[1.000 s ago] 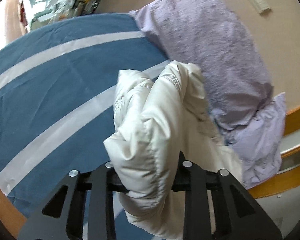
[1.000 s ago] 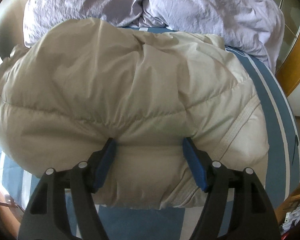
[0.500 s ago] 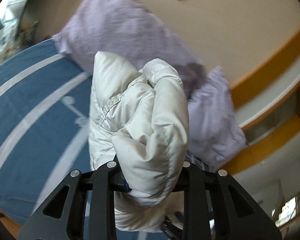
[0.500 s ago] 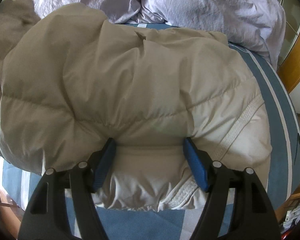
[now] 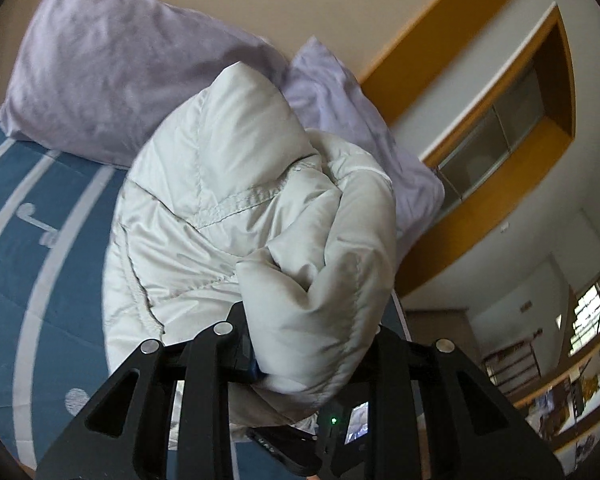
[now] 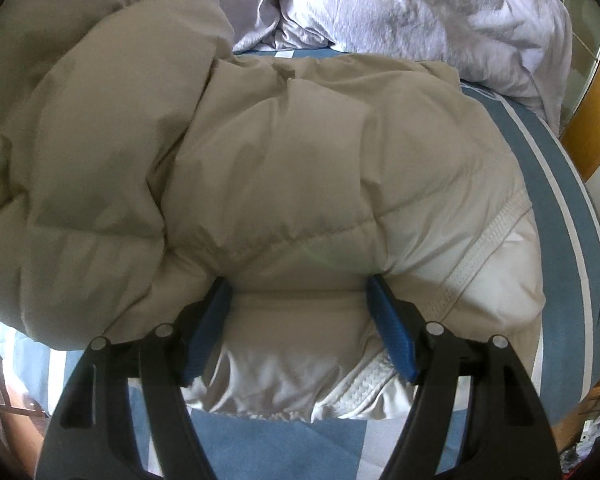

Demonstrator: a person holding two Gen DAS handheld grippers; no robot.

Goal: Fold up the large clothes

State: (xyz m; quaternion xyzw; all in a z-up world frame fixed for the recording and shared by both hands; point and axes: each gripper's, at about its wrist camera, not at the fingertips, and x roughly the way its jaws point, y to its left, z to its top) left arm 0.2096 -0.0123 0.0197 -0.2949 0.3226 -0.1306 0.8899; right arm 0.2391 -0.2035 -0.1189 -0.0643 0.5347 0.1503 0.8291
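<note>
A puffy off-white down jacket [image 5: 228, 224] lies bunched on the blue striped bed [image 5: 28, 264]. My left gripper [image 5: 312, 328] is shut on a thick roll of the jacket and holds it lifted above the bed. In the right wrist view the same jacket [image 6: 300, 168] fills the frame. My right gripper [image 6: 300, 296] stands with its blue pads [image 6: 392, 336] wide apart around the jacket's hem, pressing into the padding; the jaws look open around the fabric.
Two lilac pillows [image 5: 112, 76] lean at the head of the bed against a beige wall; they also show in the right wrist view [image 6: 420, 12]. A wooden frame with glass [image 5: 500, 116] stands to the right. The bed's edge runs at right [image 6: 572, 208].
My left gripper has swung the held jacket part up and over toward the pillows and the right side. In the right view the jacket's left side has folded in over the body.
</note>
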